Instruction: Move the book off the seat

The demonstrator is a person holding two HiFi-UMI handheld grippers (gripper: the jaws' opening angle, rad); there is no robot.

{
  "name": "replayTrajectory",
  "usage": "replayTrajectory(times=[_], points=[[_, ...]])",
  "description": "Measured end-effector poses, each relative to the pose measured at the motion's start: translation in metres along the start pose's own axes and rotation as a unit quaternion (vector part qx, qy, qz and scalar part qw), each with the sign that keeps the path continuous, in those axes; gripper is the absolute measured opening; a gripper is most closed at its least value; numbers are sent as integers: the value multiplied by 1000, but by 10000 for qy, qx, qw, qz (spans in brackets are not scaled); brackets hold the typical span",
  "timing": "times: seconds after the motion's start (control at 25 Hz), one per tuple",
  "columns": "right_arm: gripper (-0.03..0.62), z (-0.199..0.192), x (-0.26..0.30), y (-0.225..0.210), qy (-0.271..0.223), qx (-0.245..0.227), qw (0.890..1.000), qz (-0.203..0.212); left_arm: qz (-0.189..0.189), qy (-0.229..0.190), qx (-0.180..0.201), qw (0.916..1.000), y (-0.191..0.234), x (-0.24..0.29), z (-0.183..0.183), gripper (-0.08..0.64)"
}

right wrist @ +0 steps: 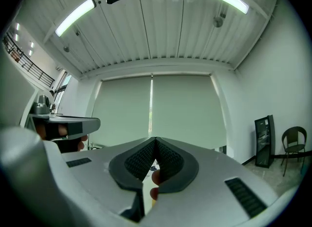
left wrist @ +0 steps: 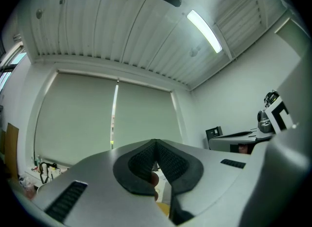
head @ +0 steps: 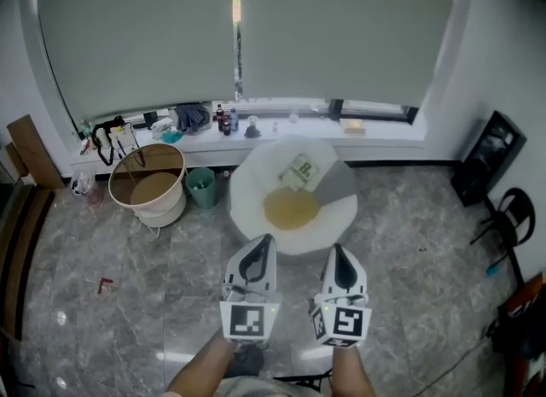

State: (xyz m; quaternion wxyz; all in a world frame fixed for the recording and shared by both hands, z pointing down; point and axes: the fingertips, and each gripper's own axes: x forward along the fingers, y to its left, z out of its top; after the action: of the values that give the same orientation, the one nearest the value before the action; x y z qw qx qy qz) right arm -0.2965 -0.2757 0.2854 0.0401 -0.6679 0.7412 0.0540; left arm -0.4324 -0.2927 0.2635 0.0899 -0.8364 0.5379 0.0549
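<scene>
The book (head: 300,171) lies at the far side of the round white seat (head: 246,183), just beyond its yellow cushion (head: 291,208). The left tool (head: 265,239) and right tool (head: 338,248) hover side by side at the seat's near edge, each with jaws pressed together and holding nothing.

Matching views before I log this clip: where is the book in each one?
Head view: book on the white seat, beyond the yellow cushion, centre of picture.
Left gripper view: not made out.
Right gripper view: not made out.
Shared landmark: the bright gap between the blinds.
</scene>
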Motion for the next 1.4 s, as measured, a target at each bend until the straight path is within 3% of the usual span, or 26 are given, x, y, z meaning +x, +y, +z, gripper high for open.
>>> replayTrajectory(times=[0.4, 0.64, 0.8, 0.96, 1.4], points=[[-3, -3, 124, 26, 5, -107, 9997, -204, -158, -56, -20, 9999, 86, 96, -17, -5], [-3, -17, 171, 24, 29, -142, 9997, -218, -211, 20, -91, 9997, 106, 141, -36, -6], [-3, -33, 206, 2, 134, -82, 9995, -258, -273, 162, -67, 9995, 104, 182, -57, -6], [-3, -49, 251, -31, 154, 35, 9995, -261, -321, 225, -277, 9988, 98, 235, -73, -6], [-3, -66, 377, -141, 180, 178, 9996, -85, -171, 324, -16, 9993, 68, 394, -97, -6]])
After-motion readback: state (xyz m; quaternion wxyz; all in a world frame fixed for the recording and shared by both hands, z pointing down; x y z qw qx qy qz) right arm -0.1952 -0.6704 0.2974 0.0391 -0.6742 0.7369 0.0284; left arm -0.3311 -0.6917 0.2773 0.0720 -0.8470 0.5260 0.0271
